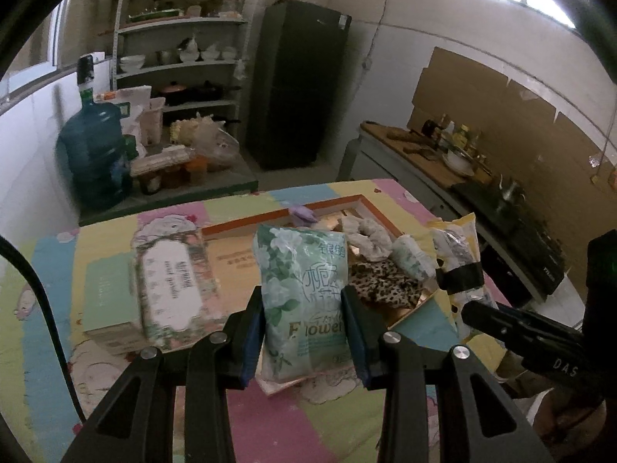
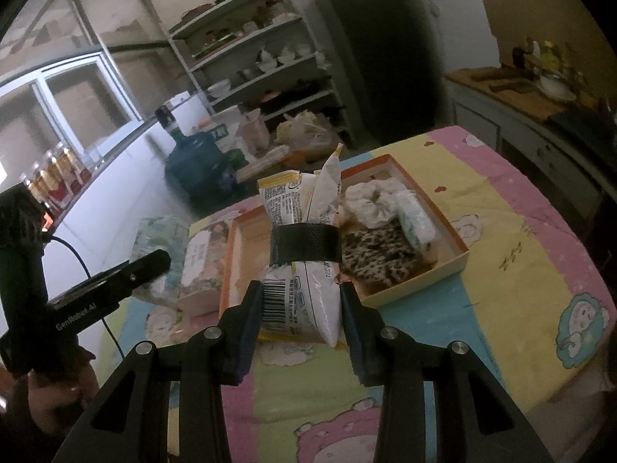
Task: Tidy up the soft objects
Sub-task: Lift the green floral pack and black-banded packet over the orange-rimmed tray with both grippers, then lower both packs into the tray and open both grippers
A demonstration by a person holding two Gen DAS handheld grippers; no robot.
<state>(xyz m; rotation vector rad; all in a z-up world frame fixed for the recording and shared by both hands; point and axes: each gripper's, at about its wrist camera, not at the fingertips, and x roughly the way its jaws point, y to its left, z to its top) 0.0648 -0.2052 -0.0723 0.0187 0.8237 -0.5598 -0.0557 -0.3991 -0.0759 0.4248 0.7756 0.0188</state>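
Observation:
My left gripper [image 1: 304, 320] is shut on a green flower-print tissue pack [image 1: 302, 289], held upright above the table. My right gripper [image 2: 300, 312] is shut on a white and yellow packet with a black band [image 2: 304, 254]; the same packet [image 1: 457, 266] shows at the right of the left wrist view. Beyond both lies an orange-rimmed shallow box [image 2: 455, 258] holding a leopard-print cloth [image 2: 380, 258], a white fluffy piece [image 2: 370, 200] and a small pale green roll [image 2: 416, 220]. A floral wipes pack [image 1: 173, 289] rests on a carton at the left.
The table wears a pastel cartoon cloth [image 2: 520, 270]. Behind it stand a blue water jug [image 1: 92, 146], a shelf of dishes [image 1: 185, 38], a dark fridge [image 1: 297, 85] and a counter [image 1: 443, 162] with bottles at the right. A hand [image 2: 58, 397] holds the left gripper.

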